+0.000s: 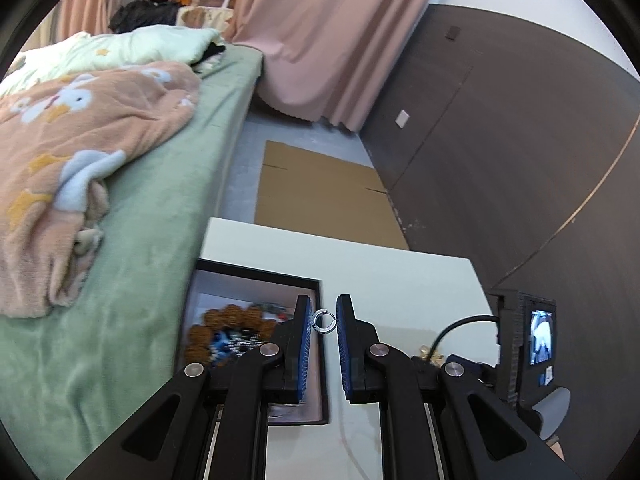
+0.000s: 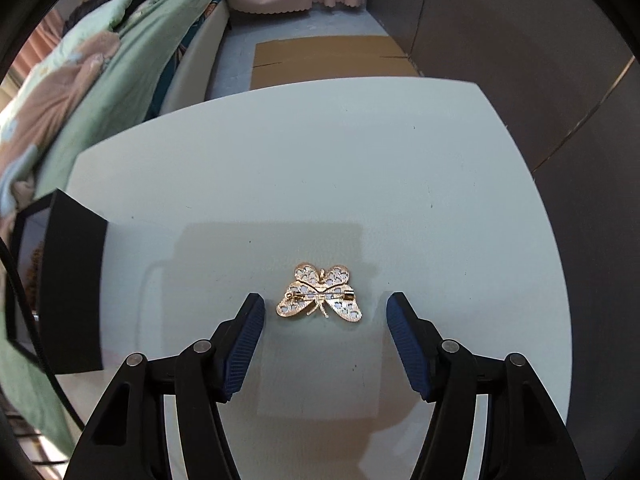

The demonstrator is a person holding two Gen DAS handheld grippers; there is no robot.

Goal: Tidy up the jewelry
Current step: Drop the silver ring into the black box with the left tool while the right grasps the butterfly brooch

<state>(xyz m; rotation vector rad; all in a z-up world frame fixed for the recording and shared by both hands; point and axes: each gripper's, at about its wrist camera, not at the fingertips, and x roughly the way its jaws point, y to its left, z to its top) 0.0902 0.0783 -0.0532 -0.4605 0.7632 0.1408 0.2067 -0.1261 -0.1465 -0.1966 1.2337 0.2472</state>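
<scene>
Table (image 2: 320, 160) white, beside bed (image 1: 160, 240); left tongs (image 1: 324, 320) pinch ring (image 1: 324, 321); right tongs (image 2: 325, 312) wide, empty.

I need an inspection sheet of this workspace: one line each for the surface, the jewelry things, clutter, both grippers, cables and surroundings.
Surface: white table, a few small dark specks.
Job's things: small silver ring between the left gripper's pads; gold butterfly brooch lying on the table with its pin side up; black jewelry box at the table's left edge, open, with beaded pieces inside.
Clutter: nothing seen on the table besides these.
Grippers: left gripper closed on the ring, beside the box; right gripper open, fingers either side of the brooch, not touching it.
Cables: black cable runs to the right gripper's body.
Surroundings: bed with blankets on the left, pink curtains, flattened cardboard on the floor, dark wall panels.
</scene>
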